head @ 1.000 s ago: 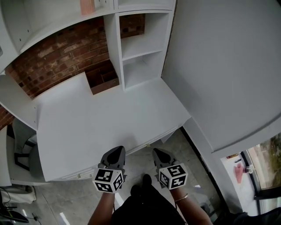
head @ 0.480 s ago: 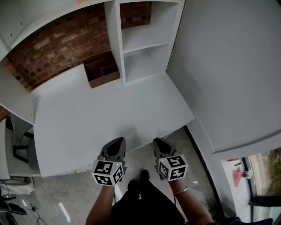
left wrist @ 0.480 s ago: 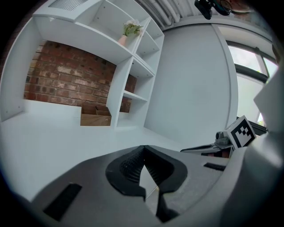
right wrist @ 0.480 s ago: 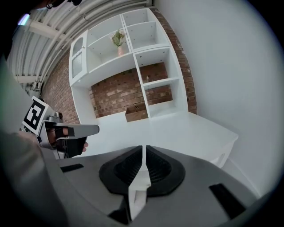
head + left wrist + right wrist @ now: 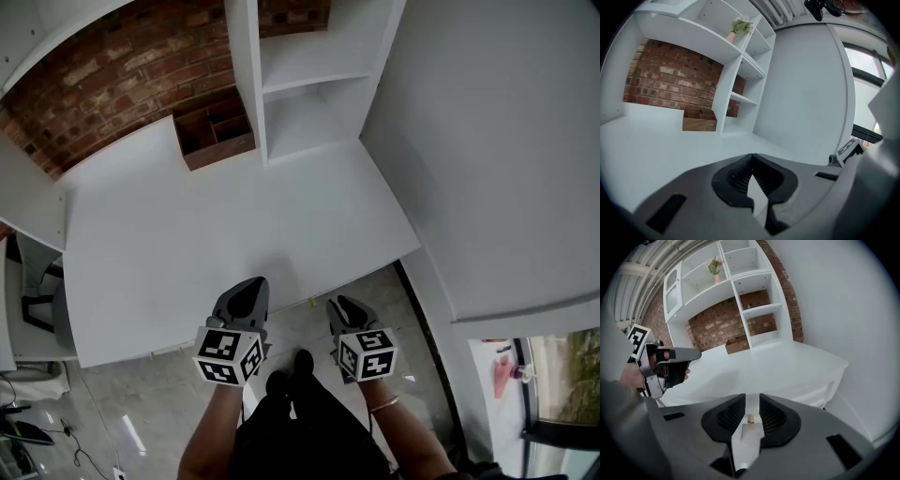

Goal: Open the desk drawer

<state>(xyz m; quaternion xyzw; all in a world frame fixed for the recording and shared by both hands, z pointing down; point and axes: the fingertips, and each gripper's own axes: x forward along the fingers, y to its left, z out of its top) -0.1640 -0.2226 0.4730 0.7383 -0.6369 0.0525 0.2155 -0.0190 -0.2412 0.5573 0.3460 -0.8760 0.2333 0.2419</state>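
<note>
A broad white desk [image 5: 216, 234] is filling most of the head view. A white shelf unit [image 5: 300, 84] is rising along the desk's far edge, and a small wooden organizer [image 5: 214, 139] is sitting at the desk's back beside it. The person is standing at the desk's near edge, since the drawer [image 5: 751, 411] is set into the desk's front face, just under the top. The left gripper [image 5: 251, 281] is hovering over the desk's front edge with its jaws pressed together on nothing. It is probably only waiting, as the job looks to need one tool. The right gripper [image 5: 751, 399] is hanging just off the desk's front edge and angling downward, so that it is looking squarely at the drawer face. Its jaws are opening, and the small brass knob [image 5: 750, 418] is showing in the gap between them, though the pads are not yet pressing on it. The spreading is likely making room for the jaws to slide around that knob.
</note>
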